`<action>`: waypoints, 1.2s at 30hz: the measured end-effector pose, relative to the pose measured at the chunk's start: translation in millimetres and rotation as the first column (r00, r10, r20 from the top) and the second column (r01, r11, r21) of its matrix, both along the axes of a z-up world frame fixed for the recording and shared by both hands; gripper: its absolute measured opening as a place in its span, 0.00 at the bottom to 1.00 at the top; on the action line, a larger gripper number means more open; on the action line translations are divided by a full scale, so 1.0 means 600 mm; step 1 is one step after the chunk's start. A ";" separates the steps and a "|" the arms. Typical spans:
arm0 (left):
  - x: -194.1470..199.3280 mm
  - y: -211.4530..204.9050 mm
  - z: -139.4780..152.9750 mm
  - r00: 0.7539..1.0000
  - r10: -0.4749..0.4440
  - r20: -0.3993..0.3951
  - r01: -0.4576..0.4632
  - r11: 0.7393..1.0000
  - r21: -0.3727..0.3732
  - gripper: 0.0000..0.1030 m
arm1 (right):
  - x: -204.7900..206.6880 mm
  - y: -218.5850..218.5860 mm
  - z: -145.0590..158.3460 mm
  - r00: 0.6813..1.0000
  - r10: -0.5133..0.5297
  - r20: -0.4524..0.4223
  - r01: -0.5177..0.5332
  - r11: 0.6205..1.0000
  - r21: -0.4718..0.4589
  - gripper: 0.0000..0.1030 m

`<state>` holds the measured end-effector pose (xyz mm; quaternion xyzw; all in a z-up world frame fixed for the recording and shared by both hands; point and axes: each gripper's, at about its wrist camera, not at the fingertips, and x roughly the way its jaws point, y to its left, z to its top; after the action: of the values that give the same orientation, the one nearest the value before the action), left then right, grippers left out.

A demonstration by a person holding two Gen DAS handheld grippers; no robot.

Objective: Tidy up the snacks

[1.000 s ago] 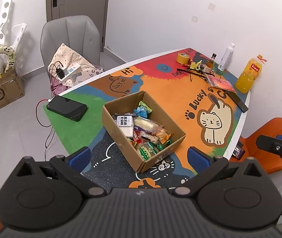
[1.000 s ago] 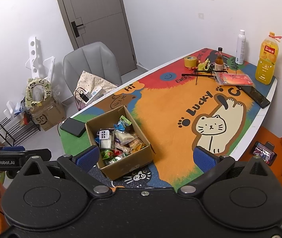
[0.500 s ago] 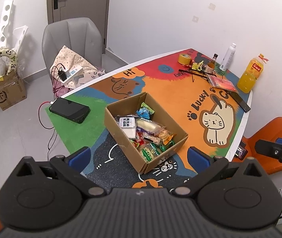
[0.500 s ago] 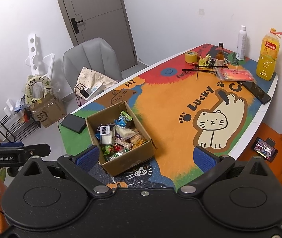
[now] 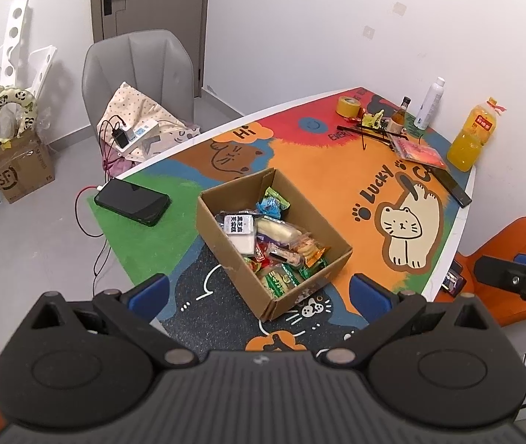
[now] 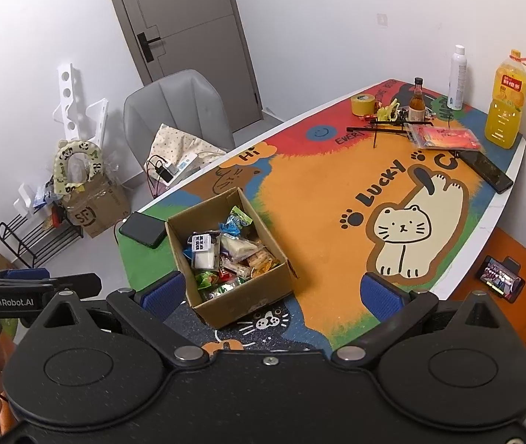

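cardboard box (image 5: 301,296) of snacks (image 5: 274,244) sat ahead between spread fingers; left gripper (image 5: 259,288) and right gripper (image 6: 272,290) both gaped wide, empty.

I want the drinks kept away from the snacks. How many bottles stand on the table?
3, all at the far end: an orange juice bottle, a white bottle and a small brown bottle. None seems hidden.

Open cardboard box (image 5: 248,270) on table, wrapped snacks (image 5: 274,244) inside
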<state>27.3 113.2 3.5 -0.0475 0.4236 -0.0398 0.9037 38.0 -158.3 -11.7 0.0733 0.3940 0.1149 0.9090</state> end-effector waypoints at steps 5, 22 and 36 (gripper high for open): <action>0.001 -0.003 0.001 1.000 -0.006 0.003 0.006 1.000 0.006 1.00 | 0.000 0.000 0.000 1.000 0.000 0.001 0.000 1.000 0.001 1.00; 0.008 -0.007 -0.001 0.999 -0.033 -0.015 0.033 0.999 0.002 1.00 | -0.004 -0.005 -0.002 1.000 -0.028 -0.014 0.028 1.000 -0.006 1.00; 0.014 -0.017 -0.003 0.998 -0.063 -0.007 0.063 0.998 0.008 1.00 | 0.000 -0.003 -0.003 0.999 -0.038 -0.021 0.038 0.999 -0.012 1.00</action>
<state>35.7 102.7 1.7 -0.0307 0.4281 -0.0666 0.9008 37.9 -160.0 -13.3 0.0768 0.4028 0.0945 0.9071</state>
